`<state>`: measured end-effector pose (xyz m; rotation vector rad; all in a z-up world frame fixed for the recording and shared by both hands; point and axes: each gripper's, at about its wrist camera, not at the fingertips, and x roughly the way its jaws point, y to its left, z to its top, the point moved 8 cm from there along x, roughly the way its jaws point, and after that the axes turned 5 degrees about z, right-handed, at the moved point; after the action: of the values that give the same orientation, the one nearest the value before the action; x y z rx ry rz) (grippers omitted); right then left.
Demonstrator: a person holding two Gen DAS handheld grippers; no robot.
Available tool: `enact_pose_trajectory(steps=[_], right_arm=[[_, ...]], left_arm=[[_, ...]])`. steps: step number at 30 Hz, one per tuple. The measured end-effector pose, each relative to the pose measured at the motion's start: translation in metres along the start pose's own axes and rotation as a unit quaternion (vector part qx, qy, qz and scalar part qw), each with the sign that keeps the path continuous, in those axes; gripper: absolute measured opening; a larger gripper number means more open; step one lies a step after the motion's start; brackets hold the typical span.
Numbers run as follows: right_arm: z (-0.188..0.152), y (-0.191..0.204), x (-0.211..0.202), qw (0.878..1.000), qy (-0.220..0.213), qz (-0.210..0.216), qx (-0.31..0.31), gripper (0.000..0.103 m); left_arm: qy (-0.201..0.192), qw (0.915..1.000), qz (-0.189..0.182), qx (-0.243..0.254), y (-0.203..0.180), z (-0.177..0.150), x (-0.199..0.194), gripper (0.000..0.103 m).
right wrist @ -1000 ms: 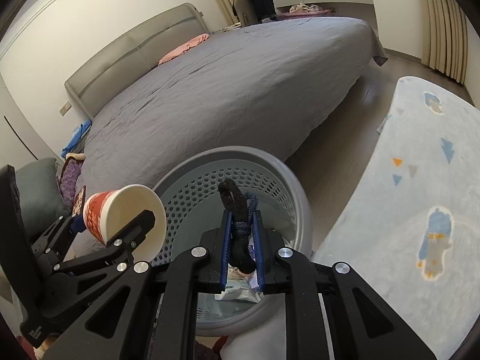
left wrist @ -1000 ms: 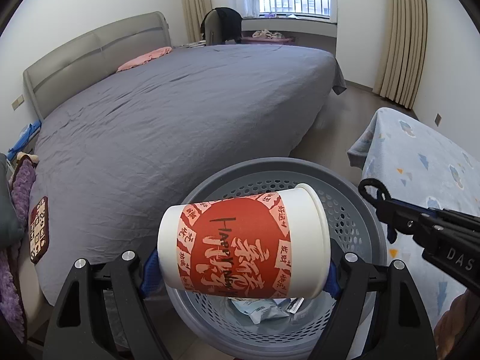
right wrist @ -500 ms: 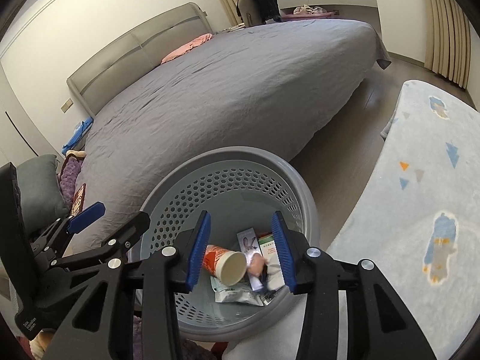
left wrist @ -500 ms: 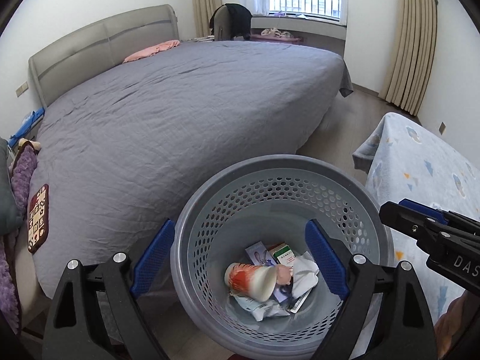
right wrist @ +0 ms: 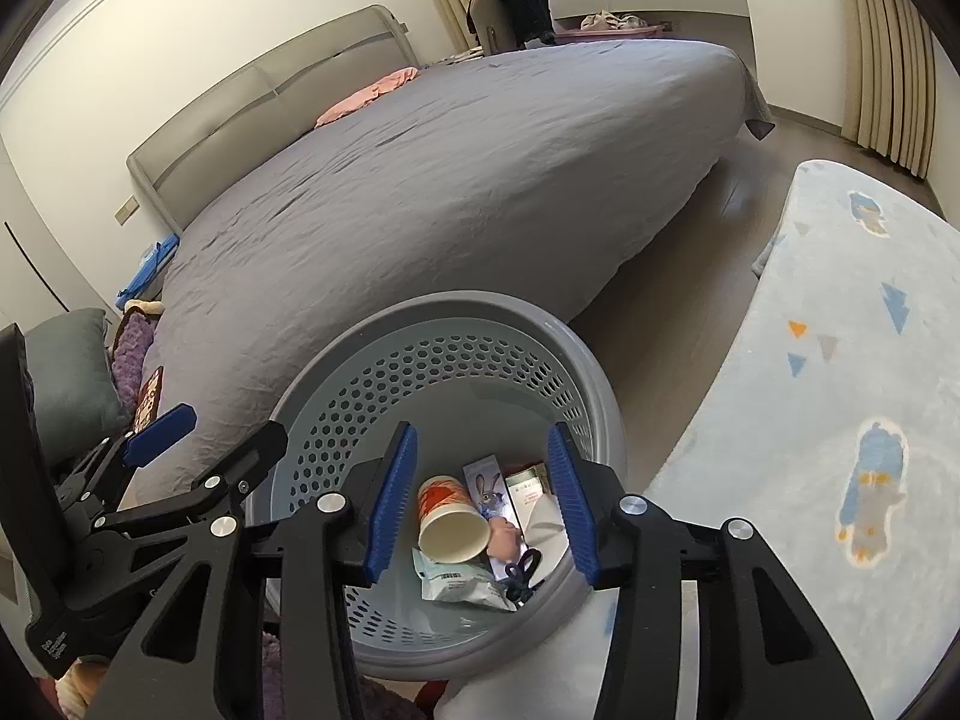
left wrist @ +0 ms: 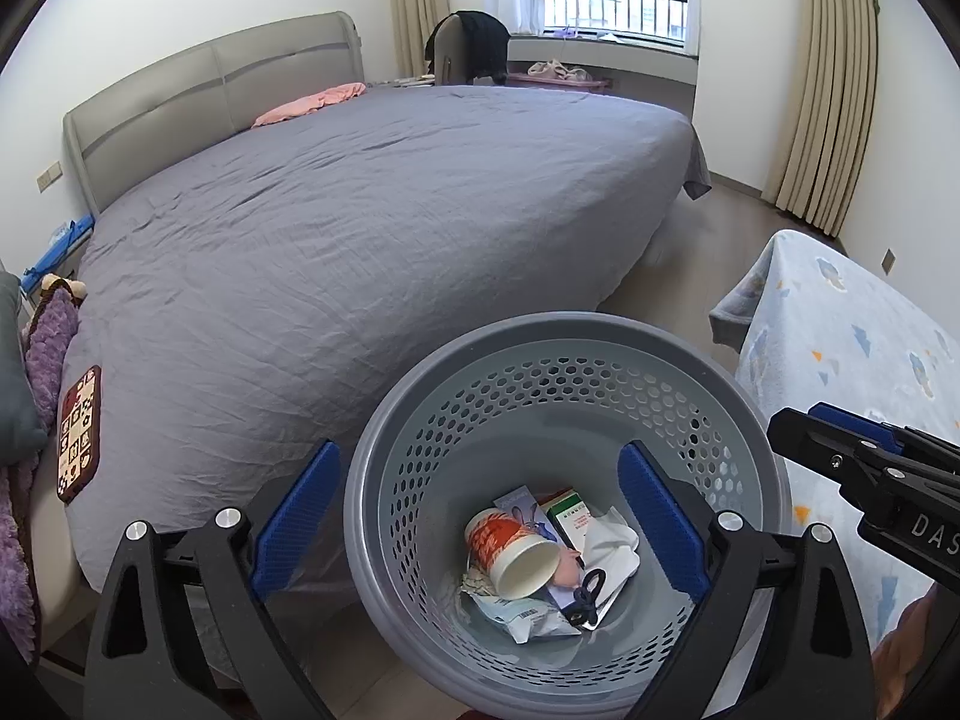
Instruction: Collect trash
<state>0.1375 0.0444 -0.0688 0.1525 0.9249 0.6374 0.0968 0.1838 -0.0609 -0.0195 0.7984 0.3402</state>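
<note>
A grey perforated basket (left wrist: 540,336) stands below both grippers; it also shows in the right wrist view (right wrist: 594,372). Inside lie a red-and-white paper cup (left wrist: 516,552) on its side, a black hair tie (left wrist: 585,594), a white wrapper (left wrist: 528,618), a green-and-white box (left wrist: 573,513) and white tissue. The cup (right wrist: 447,519) and hair tie (right wrist: 522,570) show in the right wrist view too. My left gripper (left wrist: 480,516) is open and empty over the basket. My right gripper (right wrist: 483,504) is open and empty over it as well.
A large bed with a grey sheet (left wrist: 360,228) lies behind the basket. A pale blue patterned blanket (left wrist: 870,348) covers a surface to the right. A purple plush throw (left wrist: 42,348) and a patterned pad (left wrist: 78,432) lie at the left. Bare floor (right wrist: 690,300) runs between bed and blanket.
My left gripper let go of the paper cup and my right gripper let go of the black hair tie. Both dropped into the basket. Both grippers opened wide.
</note>
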Motion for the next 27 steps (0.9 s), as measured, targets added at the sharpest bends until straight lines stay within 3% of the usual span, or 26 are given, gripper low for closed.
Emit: enact_pose_trajectory(steps=[27], right_arm=[[-0.0002,-0.0096,-0.0026,1.0,0.0,-0.009,0.002,0.051]], left_arm=[[-0.001,0.9999,0.014,-0.002,0.0044,0.001,0.002,0.097]])
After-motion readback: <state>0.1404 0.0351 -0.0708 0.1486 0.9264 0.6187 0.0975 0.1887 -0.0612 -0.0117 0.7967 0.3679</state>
